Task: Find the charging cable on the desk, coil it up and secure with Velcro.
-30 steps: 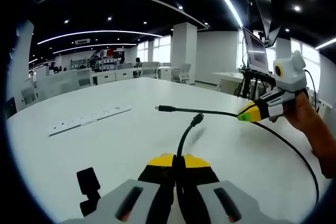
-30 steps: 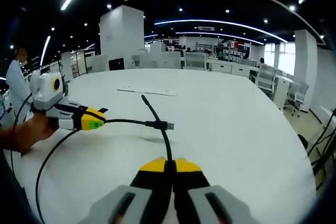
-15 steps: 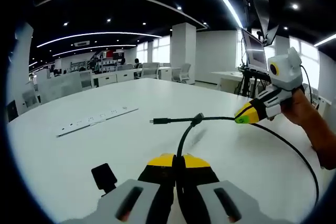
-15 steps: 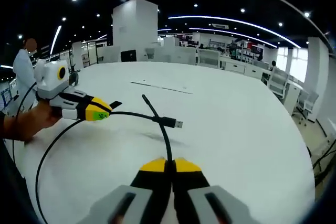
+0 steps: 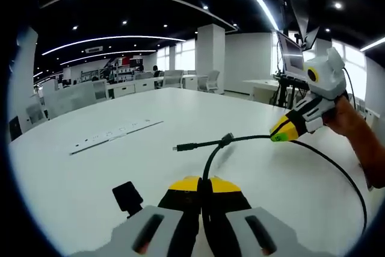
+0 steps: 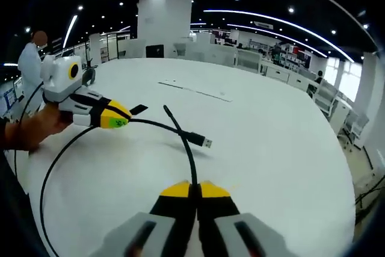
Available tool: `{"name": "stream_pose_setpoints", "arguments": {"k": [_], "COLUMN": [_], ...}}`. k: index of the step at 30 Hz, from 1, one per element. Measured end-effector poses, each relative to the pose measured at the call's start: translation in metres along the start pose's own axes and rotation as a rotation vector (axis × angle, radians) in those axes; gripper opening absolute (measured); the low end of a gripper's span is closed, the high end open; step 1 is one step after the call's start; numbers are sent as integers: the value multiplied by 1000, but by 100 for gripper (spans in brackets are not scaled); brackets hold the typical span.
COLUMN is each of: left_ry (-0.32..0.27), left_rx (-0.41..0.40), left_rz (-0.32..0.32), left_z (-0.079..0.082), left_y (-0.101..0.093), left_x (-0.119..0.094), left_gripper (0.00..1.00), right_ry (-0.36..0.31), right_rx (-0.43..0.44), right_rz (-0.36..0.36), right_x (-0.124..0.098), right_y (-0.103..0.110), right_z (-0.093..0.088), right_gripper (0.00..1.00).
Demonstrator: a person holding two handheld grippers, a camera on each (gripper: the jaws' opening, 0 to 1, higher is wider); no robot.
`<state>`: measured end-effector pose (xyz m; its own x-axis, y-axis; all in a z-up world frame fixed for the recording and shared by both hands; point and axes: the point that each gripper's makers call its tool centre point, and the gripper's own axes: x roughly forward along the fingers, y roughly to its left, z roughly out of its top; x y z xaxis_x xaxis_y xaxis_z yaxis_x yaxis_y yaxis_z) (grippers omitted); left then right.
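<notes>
A black charging cable (image 5: 212,156) runs up from my left gripper (image 5: 203,186), which is shut on it just below its USB plug (image 5: 227,139). A black Velcro tab (image 5: 127,197) sticks out beside these jaws. My right gripper (image 5: 278,132) comes in from the right, shut on the cable's other end, whose thin plug (image 5: 179,147) points left. In the right gripper view my right gripper (image 6: 191,189) is shut on the cable (image 6: 189,157). There the left gripper (image 6: 117,118) holds the USB plug (image 6: 204,142) end, and the slack loops low left (image 6: 48,191).
The white table (image 5: 90,167) carries a flat white power strip (image 5: 114,135) further back. A hand (image 5: 355,136) holds the right gripper. A monitor on a stand (image 5: 293,58) rises behind it. A person in white (image 6: 27,67) stands at the far left.
The two held cable ends have come closer and now cross. The Velcro tab has shifted right, toward my left jaws. Both grippers stay shut on the cable.
</notes>
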<state>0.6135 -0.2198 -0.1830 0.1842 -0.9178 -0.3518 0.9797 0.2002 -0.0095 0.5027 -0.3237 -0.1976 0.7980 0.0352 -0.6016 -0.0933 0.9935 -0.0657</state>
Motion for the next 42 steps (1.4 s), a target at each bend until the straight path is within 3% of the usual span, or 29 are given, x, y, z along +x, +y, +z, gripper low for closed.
{"name": "stream_pose_setpoints", "arguments": {"k": [5, 6, 7, 8, 9, 10, 13, 16, 42], "left_ry": [2, 2, 6, 9, 8, 4, 0, 2, -18], "left_rx": [4, 4, 5, 4, 3, 1, 2, 8, 42], "left_rz": [-4, -5, -5, -5, -3, -3, 6, 11, 7], "left_z": [-4, -4, -5, -7, -7, -7, -8, -9, -10], "left_y": [-9, -11, -11, -13, -14, -15, -15, -13, 13], "left_x": [-2, -3, -4, -4, -5, -7, -12, -18, -52], "left_gripper": [4, 4, 4, 4, 4, 4, 4, 4, 4], "right_ry": [28, 159, 197, 156, 62, 85, 75, 64, -12], "right_rx": [2, 37, 21, -15, -82, -61, -96, -126, -126], "right_rz": [10, 7, 5, 9, 22, 20, 20, 38, 177], "right_x": [-2, -7, -6, -4, -1, -3, 3, 8, 27], "right_y": [0, 0, -1, 2, 6, 7, 11, 16, 47], "right_z": [-1, -15, -15, -4, 19, 20, 31, 33, 44], "right_gripper": [3, 3, 3, 3, 3, 3, 3, 3, 4]}}
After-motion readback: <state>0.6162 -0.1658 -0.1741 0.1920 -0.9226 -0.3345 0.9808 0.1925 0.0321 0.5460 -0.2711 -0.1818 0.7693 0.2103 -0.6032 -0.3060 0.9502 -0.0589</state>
